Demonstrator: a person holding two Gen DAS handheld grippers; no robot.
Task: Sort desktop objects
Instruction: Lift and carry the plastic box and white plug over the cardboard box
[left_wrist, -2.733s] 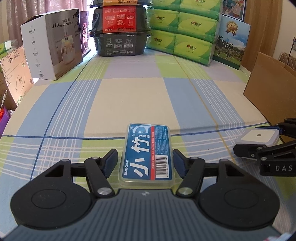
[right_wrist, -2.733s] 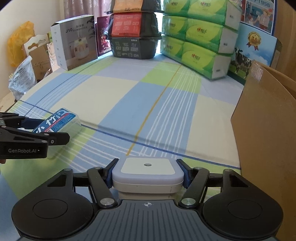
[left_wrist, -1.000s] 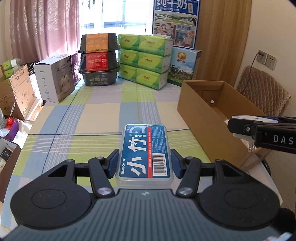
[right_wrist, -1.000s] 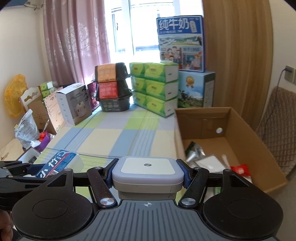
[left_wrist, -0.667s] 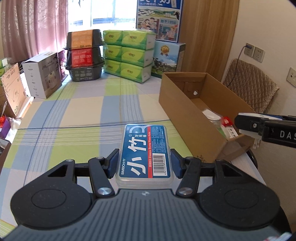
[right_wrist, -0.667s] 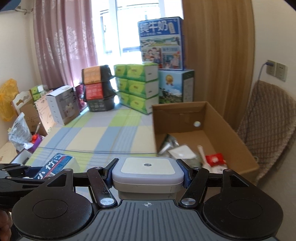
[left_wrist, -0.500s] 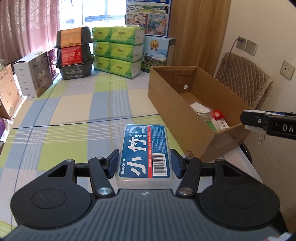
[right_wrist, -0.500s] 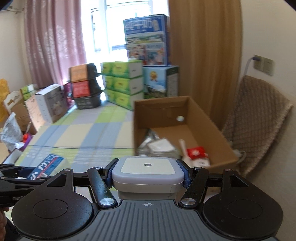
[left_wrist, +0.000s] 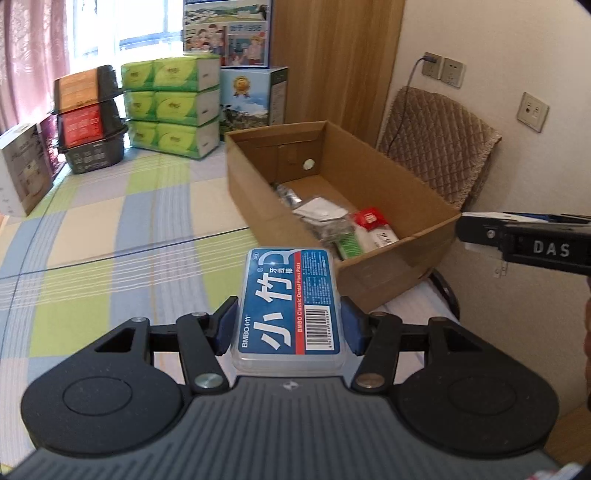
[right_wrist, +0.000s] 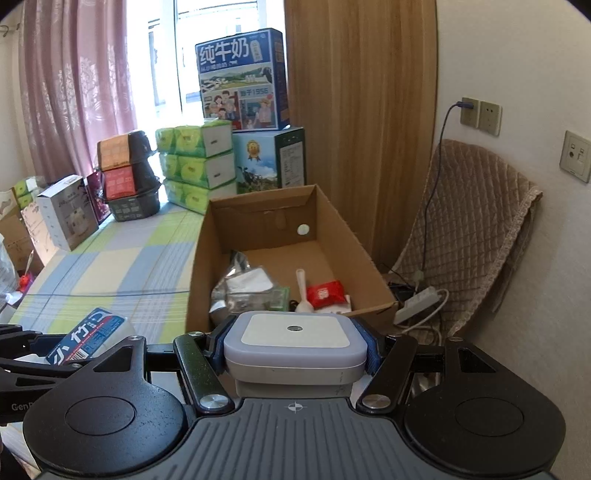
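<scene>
A checked cloth (left_wrist: 110, 229) in green, blue and cream covers the table, with tissue packs (left_wrist: 173, 107) and cartons stacked at the far end by the window. The cardboard box (left_wrist: 258, 206) sits open at the near right corner, already holding packets, a sachet and a spoon, so it looks like your sorting bin.

Your left gripper (left_wrist: 288, 325) is pinching the floss case (left_wrist: 290, 306) by its long sides, label up, held level in the air short of the box. Your right gripper (right_wrist: 295, 347) clamps the white gadget (right_wrist: 295, 343) across its width, right above the box's near rim.

Both loads sit flat and centred between the pads, which should let them drop cleanly. The right one looks closest to release; carry the floss case over the wall first.
</scene>
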